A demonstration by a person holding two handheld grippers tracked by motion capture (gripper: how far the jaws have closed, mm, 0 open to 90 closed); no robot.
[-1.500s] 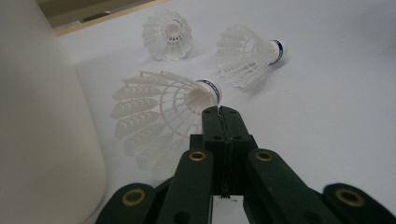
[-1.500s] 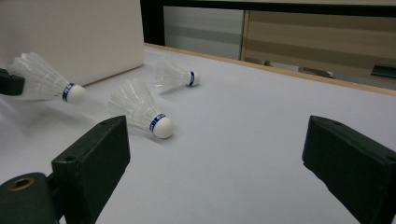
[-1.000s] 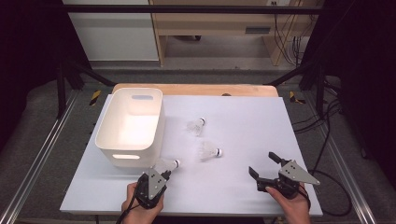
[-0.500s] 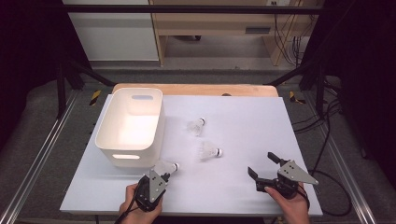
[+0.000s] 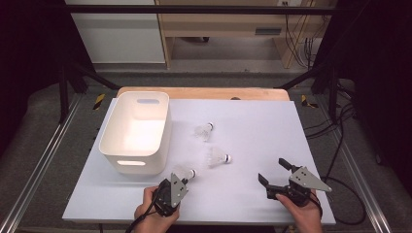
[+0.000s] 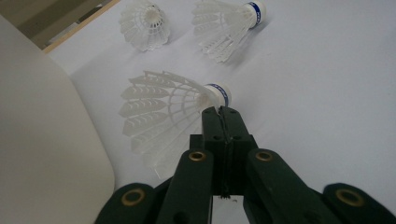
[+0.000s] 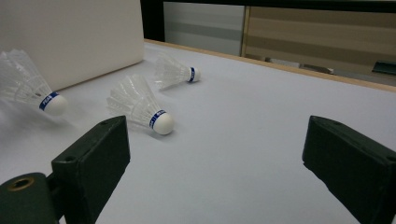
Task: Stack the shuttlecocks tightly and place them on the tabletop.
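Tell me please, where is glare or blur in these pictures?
High view: light glares inside the white bin, and its surroundings are dark. Left gripper view: the held shuttlecock is sharp. Right gripper view: the leftmost shuttlecock looks slightly blurred.

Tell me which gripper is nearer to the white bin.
Left. The left gripper sits just off the near right corner of the white bin, shut on a shuttlecock. The right gripper is open far across the table.
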